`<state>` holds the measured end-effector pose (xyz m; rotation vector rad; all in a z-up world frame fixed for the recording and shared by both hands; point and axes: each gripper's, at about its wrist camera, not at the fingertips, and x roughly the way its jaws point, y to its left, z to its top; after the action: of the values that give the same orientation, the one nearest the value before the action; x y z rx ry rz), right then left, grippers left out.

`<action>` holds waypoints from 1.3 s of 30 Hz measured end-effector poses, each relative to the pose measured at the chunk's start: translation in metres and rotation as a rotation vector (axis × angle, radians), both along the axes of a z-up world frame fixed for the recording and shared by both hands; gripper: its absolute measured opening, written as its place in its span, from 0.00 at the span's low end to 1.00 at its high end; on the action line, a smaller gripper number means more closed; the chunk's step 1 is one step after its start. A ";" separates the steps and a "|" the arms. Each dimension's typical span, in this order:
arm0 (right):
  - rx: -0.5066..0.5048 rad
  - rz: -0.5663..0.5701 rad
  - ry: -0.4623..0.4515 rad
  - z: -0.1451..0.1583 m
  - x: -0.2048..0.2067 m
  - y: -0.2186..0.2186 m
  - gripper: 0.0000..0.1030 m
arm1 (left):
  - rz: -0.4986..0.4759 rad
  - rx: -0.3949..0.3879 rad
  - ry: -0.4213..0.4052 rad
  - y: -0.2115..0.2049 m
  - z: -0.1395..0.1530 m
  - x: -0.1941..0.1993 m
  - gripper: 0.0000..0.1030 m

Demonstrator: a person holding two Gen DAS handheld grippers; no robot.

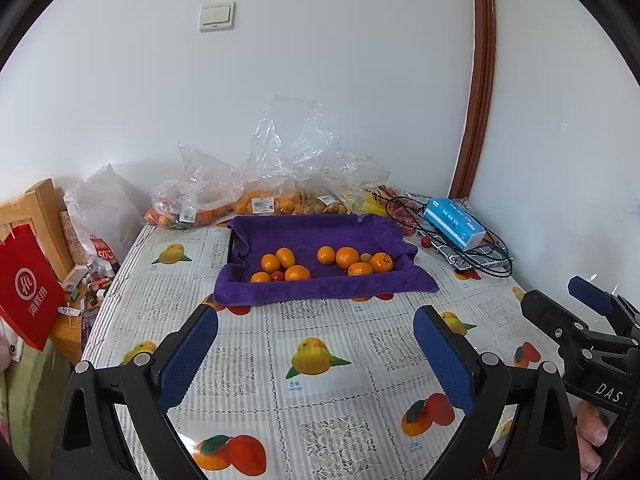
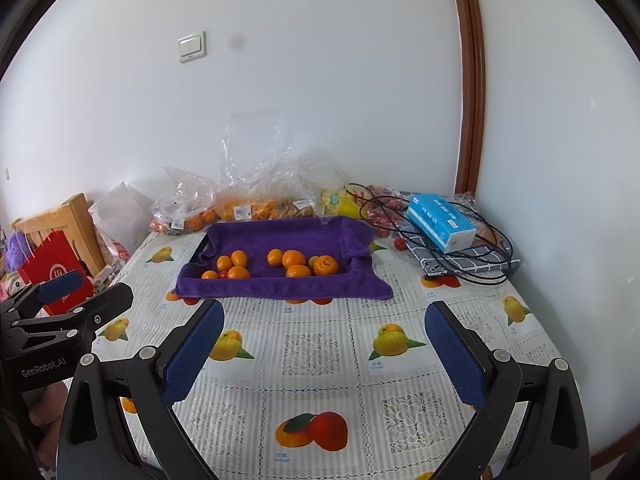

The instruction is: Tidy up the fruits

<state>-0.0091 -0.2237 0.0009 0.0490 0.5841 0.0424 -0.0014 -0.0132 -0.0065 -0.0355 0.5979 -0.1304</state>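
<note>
A tray lined with a purple towel [image 1: 316, 286] [image 2: 280, 288] sits mid-table. In it lie several oranges in two clusters, a left one [image 1: 280, 266] [image 2: 232, 266] and a right one [image 1: 356, 262] [image 2: 304, 264], plus a small red fruit [image 1: 277, 276] and a small green one [image 1: 365, 257]. My left gripper [image 1: 316, 354] is open and empty over the tablecloth, short of the tray. My right gripper [image 2: 324, 354] is open and empty, beside it on the right; it also shows in the left wrist view [image 1: 592, 320].
Clear plastic bags of fruit [image 1: 260, 196] [image 2: 248, 204] line the wall behind the tray. A blue tissue box [image 1: 454, 222] [image 2: 440, 220], black cables [image 2: 472, 264] and a checked cloth lie at the right. A red bag [image 1: 28, 284] and a wooden chair [image 2: 60, 216] stand left.
</note>
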 end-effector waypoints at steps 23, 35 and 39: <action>-0.002 0.007 -0.012 0.005 -0.004 0.005 0.97 | 0.006 0.002 -0.012 0.003 0.003 -0.002 0.96; 0.000 0.008 -0.023 0.007 -0.007 0.006 0.97 | 0.006 0.000 -0.015 0.005 0.004 -0.002 0.96; 0.000 0.009 -0.023 0.007 -0.007 0.006 0.97 | 0.007 0.001 -0.018 0.004 0.004 -0.003 0.96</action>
<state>-0.0160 -0.2178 0.0083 0.0456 0.5611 0.0517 -0.0039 -0.0088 -0.0021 -0.0354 0.5800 -0.1234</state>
